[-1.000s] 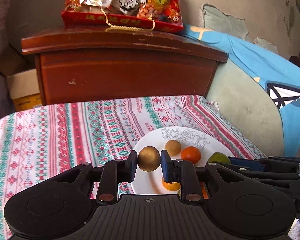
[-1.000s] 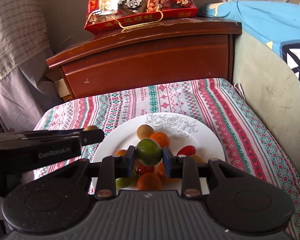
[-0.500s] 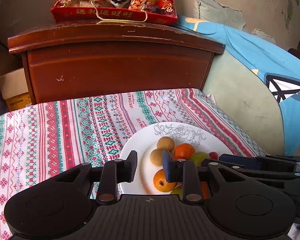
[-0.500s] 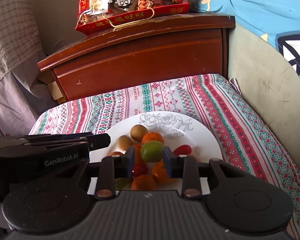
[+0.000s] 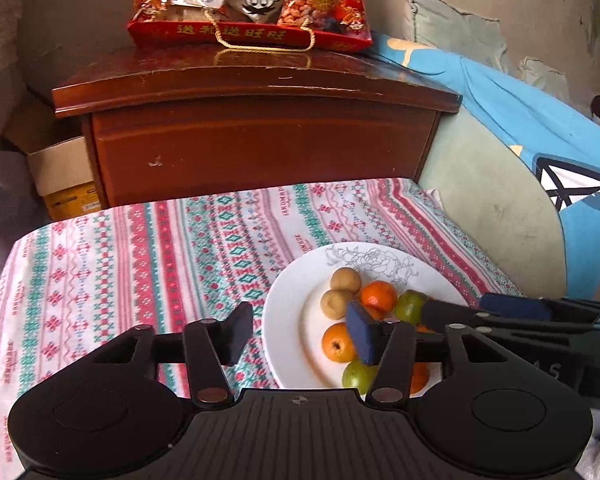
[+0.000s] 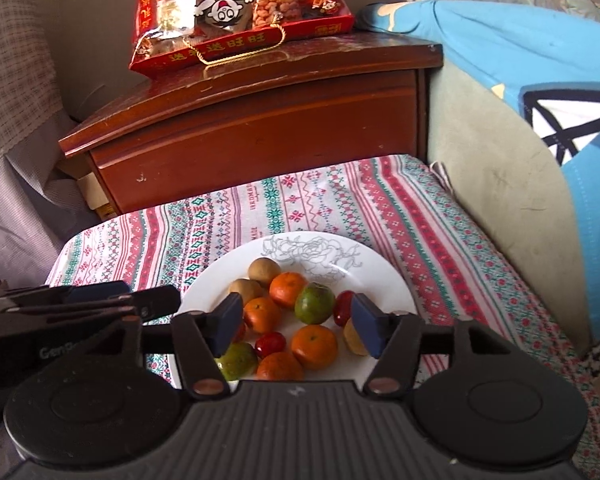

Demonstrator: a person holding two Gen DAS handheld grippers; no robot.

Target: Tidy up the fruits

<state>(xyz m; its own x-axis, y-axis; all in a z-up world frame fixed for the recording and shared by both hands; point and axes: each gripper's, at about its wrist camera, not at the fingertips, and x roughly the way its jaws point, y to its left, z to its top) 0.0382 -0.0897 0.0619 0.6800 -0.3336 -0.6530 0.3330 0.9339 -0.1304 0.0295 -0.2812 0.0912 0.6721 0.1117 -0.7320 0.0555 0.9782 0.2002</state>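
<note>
On the patterned cloth stands a white plate of fruits; left gripper and right gripper have just been opening, nothing held.

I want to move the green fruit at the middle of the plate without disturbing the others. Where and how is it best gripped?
Probably from above, with the open right gripper. The green fruit is round and lies on the plate, crowded by an orange and a red fruit. Grip its widest part, fingers in whatever gaps remain.
</note>
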